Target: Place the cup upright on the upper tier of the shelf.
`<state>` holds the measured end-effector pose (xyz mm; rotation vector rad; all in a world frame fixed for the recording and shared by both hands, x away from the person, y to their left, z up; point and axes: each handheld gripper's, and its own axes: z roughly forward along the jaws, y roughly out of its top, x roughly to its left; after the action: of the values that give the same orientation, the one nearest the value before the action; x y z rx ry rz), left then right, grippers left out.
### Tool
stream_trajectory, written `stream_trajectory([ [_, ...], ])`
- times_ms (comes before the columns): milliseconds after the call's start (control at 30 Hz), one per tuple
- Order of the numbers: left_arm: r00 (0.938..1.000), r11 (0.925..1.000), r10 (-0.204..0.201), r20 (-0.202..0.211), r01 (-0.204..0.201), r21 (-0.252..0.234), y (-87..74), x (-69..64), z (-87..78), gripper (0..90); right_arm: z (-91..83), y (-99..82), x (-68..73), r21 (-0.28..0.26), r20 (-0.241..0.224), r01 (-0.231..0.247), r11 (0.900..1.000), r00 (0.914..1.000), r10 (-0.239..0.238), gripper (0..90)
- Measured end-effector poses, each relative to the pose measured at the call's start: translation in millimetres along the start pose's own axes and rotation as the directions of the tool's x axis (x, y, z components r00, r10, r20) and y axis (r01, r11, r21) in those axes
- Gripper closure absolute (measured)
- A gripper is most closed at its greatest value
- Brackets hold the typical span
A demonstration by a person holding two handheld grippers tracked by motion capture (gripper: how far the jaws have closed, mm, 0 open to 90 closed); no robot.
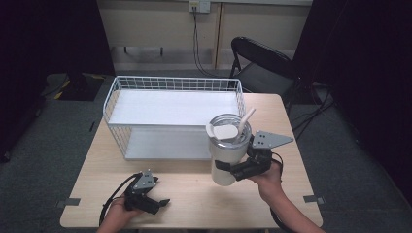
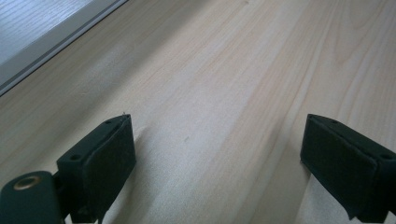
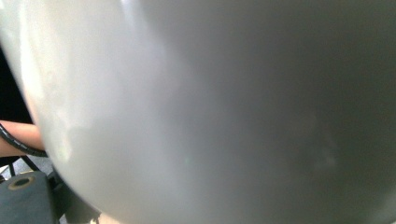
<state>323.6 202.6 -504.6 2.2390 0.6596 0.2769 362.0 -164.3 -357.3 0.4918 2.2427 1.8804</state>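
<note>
The right tongs (image 1: 228, 170) pinch the tumbler (image 1: 227, 150) low on its smooth, likely slippery wall, upright just off the desk (image 1: 194, 194) before the rack (image 1: 172, 116); top-heavy, it wants a firm mid-body grip, while the left tongs (image 1: 158, 204) rest spread.

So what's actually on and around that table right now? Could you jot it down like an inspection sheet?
Surface: pale wooden table, bare in front.
Job's things: white lidded tumbler with a straw, upright; white wire two-level shelf rack behind it, both levels bare.
Clutter: nothing seen.
Grippers: right gripper clamped on the tumbler's side; left gripper open, low over the wood.
Cables: black cable loops from the left gripper.
Surroundings: black folding chair, grey carpet, wall socket with lead.
</note>
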Motion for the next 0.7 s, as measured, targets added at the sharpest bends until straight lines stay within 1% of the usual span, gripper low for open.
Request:
stream_trajectory([
  [200,1.0000,1.0000,0.000,0.000,0.000,0.000,0.0,0.0,0.0,9.5,4.8,14.7,-3.6,-0.007,-0.008,0.001,1.0000,1.0000,-0.001,7.5],
  [533,1.0000,1.0000,0.000,0.000,0.000,0.000,0.0,0.0,0.0,9.5,16.7,44.2,-10.8,0.000,-0.016,0.006,1.0000,0.9999,-0.006,7.5],
  [700,1.0000,1.0000,0.000,0.000,0.000,0.000,0.0,0.0,0.0,9.5,21.5,55.7,-14.5,-0.001,-0.030,-0.008,1.0000,0.9995,0.008,7.5],
])
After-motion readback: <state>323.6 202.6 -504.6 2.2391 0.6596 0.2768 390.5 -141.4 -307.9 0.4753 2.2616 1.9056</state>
